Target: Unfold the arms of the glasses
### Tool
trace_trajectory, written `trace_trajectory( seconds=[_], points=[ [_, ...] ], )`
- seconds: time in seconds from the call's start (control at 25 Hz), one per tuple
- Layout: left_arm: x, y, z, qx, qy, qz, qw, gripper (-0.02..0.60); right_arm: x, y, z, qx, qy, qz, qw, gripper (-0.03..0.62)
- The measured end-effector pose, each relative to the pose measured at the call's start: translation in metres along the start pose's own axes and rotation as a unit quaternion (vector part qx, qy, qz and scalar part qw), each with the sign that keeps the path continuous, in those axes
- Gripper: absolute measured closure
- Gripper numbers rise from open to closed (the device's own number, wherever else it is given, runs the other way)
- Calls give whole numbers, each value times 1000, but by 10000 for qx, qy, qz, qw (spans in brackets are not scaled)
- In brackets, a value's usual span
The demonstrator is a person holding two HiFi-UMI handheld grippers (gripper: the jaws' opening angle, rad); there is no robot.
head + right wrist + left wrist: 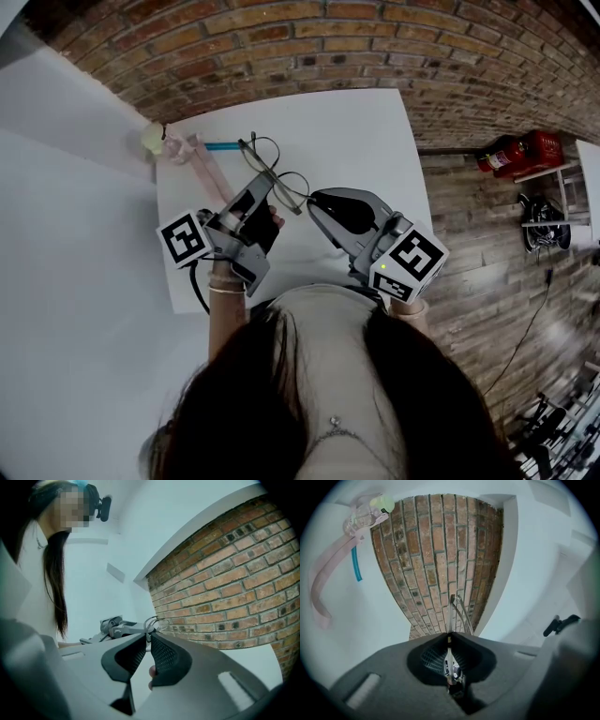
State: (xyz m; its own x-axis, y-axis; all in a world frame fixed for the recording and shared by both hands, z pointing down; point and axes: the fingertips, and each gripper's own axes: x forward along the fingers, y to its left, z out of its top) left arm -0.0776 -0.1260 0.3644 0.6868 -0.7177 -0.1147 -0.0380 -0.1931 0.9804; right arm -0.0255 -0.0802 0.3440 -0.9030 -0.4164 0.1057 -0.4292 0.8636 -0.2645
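Surface: we look down on a white square table (366, 122) bordered by red brickwork (281, 37).
Glasses: we hold the thin dark wire-framed glasses (274, 173) raised over the tabletop, between both tools.
Left gripper (265, 192): our jaws are pinched together on the wire frame.
Right gripper (312, 202): our jaws are closed on the frame's other end.
Clutter: a pink plastic strap (208, 169) and a blue stick (221, 146) lie near the table's far left corner.
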Motion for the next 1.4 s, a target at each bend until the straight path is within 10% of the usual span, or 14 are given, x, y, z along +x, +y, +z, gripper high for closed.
trace_trajectory(
  seconds=[1.4],
  points=[
    [-2, 10, -15, 417, 260, 470, 9977, 560, -16, -4, 42, 98, -770, -121, 9969, 557]
  ],
)
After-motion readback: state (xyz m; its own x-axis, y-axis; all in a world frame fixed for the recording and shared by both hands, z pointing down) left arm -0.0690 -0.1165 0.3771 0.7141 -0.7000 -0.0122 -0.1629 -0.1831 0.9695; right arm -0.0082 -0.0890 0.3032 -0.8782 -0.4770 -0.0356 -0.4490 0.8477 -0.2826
